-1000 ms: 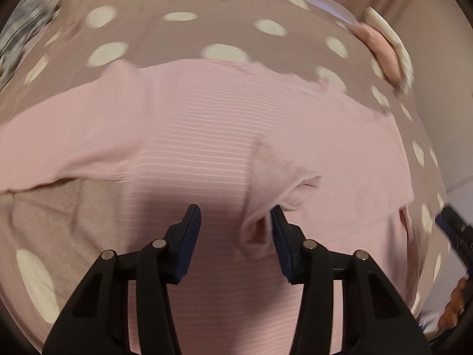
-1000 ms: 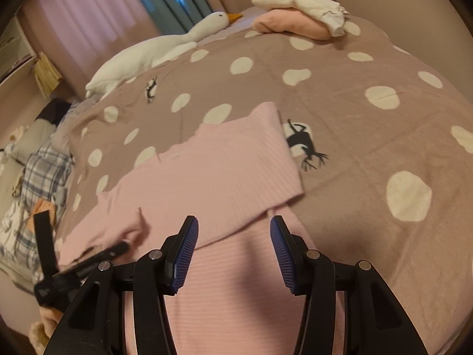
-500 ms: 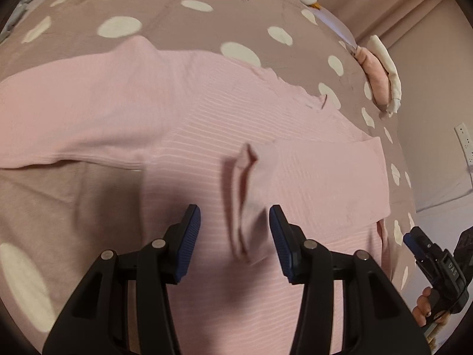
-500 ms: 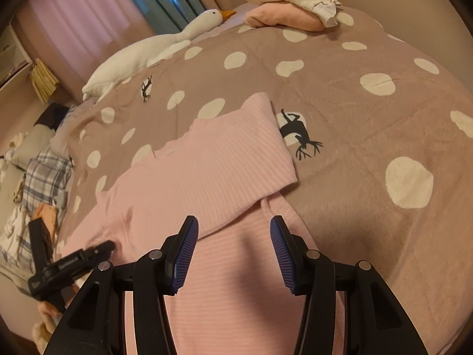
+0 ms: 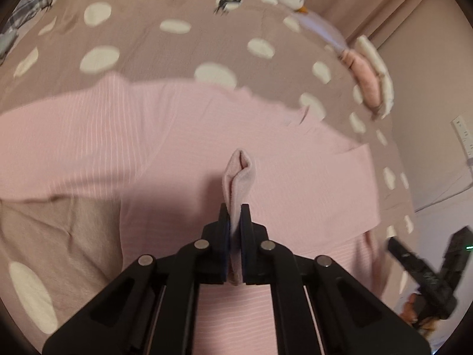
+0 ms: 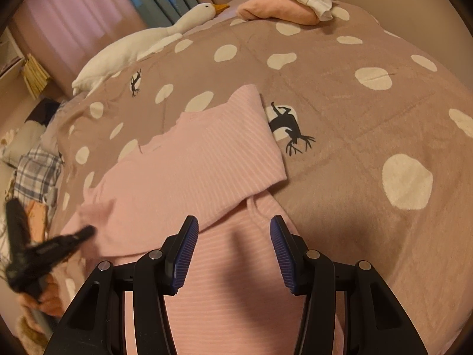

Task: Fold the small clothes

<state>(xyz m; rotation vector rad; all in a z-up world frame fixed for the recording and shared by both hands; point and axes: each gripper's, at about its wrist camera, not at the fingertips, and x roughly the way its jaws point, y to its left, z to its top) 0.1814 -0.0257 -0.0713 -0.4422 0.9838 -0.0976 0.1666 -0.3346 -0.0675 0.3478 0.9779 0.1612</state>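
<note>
A pink striped long-sleeved top [image 5: 177, 136] lies spread on the bed, one sleeve folded across its body. My left gripper [image 5: 235, 210] is shut on that sleeve's cuff [image 5: 238, 174], which stands up pinched between the pads. In the right wrist view the same top [image 6: 207, 162] lies under my right gripper [image 6: 233, 230]. Its jaws stand open just above the body of the top, with nothing between them. The left gripper [image 6: 44, 251] shows blurred at the left edge of that view, and the right gripper [image 5: 425, 269] at the lower right of the left wrist view.
The bed has a brown bedspread [image 6: 354, 118] with white spots and deer prints. A white goose plush [image 6: 153, 38] and a stack of folded clothes [image 6: 283, 3] lie at the far end. A plaid cloth [image 6: 35, 171] lies at the left edge.
The left gripper's jaws have closed on the sleeve cuff that stood between them, and the gripper has risen a little. The right gripper has stayed put.
</note>
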